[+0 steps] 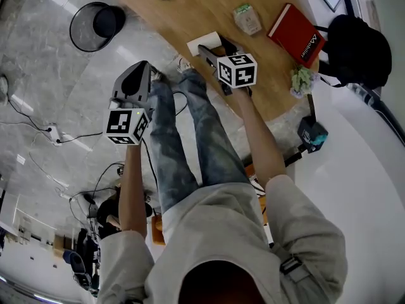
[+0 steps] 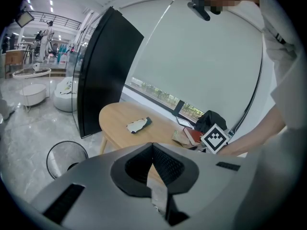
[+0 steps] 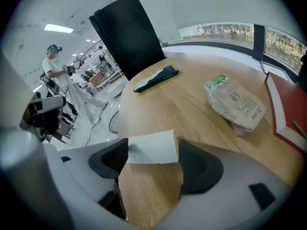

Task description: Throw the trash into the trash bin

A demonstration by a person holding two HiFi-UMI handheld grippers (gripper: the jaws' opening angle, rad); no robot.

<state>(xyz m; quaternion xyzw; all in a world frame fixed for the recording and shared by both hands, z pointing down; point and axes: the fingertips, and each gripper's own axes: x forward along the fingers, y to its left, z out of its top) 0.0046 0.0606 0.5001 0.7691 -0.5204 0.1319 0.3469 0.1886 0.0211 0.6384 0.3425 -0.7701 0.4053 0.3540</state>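
Two spread jaws on right gripper (image 3: 153, 152), flanking but not clamping flat white paper scrap (image 1: 204, 44) at oval wooden table's (image 3: 182, 104) near edge. Left gripper (image 2: 152, 162) pinched together, empty. Round black wire-mesh trash bin (image 1: 95, 24) on floor off table's left edge.

1. Table (image 1: 190, 11): light wood, smooth, fine grain, with a soft sheen.
2. Paper sheet (image 3: 152, 147): plain white paper, matt.
3. Trash bin (image 1: 82, 31): black wire mesh, looks like metal.
4. Floor (image 1: 38, 56): grey marbled stone, polished and glossy.
5. Book (image 1: 296, 33): smooth red cover.
6. Packet (image 3: 235, 102): crumpled printed paper.
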